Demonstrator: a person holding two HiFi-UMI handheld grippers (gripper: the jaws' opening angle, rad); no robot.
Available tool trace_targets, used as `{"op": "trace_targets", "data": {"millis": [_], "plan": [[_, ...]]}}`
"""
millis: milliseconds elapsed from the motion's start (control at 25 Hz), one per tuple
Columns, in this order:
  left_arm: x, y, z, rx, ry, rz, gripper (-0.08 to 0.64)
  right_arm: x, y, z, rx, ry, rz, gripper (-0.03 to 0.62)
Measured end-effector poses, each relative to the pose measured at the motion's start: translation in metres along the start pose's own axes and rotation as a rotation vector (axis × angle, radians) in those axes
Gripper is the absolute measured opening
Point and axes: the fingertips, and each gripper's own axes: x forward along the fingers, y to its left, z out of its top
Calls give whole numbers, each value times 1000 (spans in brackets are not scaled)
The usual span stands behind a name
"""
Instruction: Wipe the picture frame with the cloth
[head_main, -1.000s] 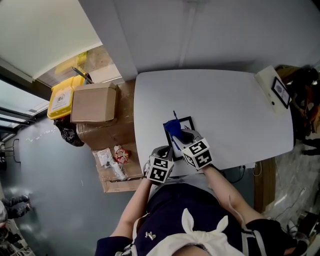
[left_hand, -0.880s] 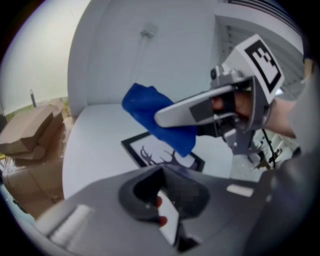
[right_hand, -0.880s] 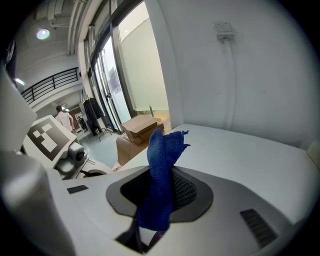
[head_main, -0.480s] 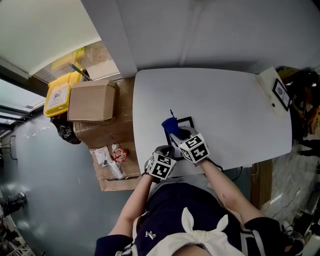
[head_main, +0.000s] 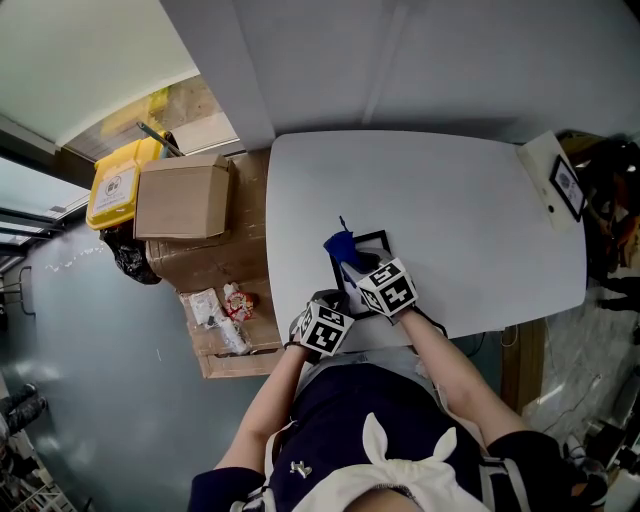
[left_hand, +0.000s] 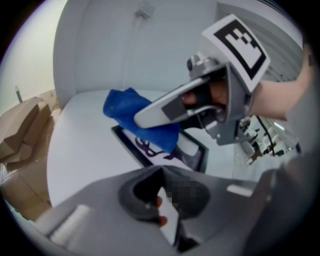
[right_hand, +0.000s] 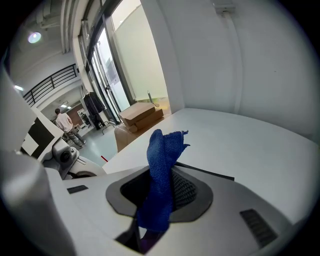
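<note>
My right gripper (head_main: 357, 268) has its jaws closed on the blue cloth (right_hand: 161, 165), pressing it onto the far left part of the picture frame (left_hand: 196, 152). The frame lies flat near the white table's (head_main: 450, 195) front edge. My left gripper (left_hand: 166, 216) pinches what looks like the frame's near edge.

The cloth (left_hand: 120, 107) and right gripper (left_hand: 150, 114) cover part of the picture frame (left_hand: 196, 150). Its print (left_hand: 142, 148) cannot be read.
</note>
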Motion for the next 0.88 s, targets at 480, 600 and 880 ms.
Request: {"op": "trace_targets", "data": {"millis": [480,600,880], "plan": [[1,-1,-1,16,8,2,2,21,7,-2,-45,28,39,94],[1,0,-1,6,3,-2,2,25,8,-3,-55,41,42,94],[-1,-1,1,-9,-4,-9,2,28,4,-1,-77,49,29,94]]}}
